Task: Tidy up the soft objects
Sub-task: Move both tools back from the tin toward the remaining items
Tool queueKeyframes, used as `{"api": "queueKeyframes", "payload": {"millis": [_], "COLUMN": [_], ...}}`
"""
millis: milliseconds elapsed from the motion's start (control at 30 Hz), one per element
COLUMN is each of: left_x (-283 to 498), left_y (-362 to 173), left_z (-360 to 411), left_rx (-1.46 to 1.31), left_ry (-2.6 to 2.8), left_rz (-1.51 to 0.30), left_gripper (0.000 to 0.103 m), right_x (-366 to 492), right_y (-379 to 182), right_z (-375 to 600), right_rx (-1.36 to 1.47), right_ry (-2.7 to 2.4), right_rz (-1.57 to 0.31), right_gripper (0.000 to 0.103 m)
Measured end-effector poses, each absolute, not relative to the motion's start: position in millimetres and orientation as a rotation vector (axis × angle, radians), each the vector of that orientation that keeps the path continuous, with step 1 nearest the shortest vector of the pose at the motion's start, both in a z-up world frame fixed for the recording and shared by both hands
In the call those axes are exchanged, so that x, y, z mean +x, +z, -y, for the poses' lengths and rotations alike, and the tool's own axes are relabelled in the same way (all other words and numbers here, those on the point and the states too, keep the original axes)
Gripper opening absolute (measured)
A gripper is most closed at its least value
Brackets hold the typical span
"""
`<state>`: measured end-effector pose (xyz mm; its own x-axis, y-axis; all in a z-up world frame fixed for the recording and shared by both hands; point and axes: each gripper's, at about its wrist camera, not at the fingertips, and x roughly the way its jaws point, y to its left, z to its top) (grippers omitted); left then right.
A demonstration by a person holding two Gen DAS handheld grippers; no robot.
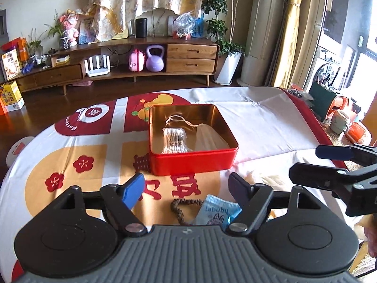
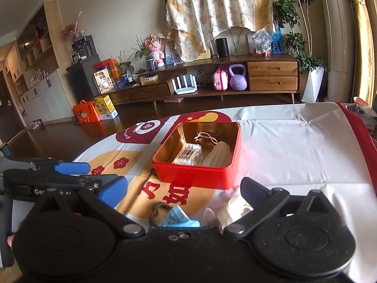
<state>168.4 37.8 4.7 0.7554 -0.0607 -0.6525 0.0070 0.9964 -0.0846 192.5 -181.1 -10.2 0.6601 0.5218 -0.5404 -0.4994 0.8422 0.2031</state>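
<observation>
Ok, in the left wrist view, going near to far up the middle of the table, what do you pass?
Brown hair tie beside the blue labubu packet, then the red tin holding a cotton swab pack and a drawstring pouch, then bare tablecloth to the far edge.

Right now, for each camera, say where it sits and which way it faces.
Left wrist: on the left gripper, angled down over the table at the red tin; own open fingers show, the right gripper at right.
Right wrist: on the right gripper, aimed at the same tin from further right; own open fingers show, the left gripper at left.
Shared: tin, hair tie, blue packet, the wooden cabinet.
</observation>
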Motion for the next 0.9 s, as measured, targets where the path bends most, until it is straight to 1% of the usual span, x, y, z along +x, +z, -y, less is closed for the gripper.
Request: {"api": "queueKeyframes", "payload": {"millis": [300,633,767,900], "left_x": [137,127,126,129], "left_y": [-14,-59,-79,-95], "left_z": [-49,-55,-58,-63], "left_rx": [-0.127,-0.159,-0.173,-0.174], "left_ry": [0.026,0.032,0.052,0.058], "left_rz": [-0.673,-0.736,-0.766,-0.79], "left_gripper": [0.085,0.085,0.085,0.085], "right_x": [163,139,136,137], "right_y": [-34,-61,-70,-77], "right_z": [180,169,164,160], "right_rx": [0.007,-0.067,-0.093,-0.112], "right_ry": [0.59,0.638,0.657,0.677], "right_rz": [-0.627,-0.648,-0.669,-0.68], "right_gripper": [0.102,0.102,0.098,0.092]}}
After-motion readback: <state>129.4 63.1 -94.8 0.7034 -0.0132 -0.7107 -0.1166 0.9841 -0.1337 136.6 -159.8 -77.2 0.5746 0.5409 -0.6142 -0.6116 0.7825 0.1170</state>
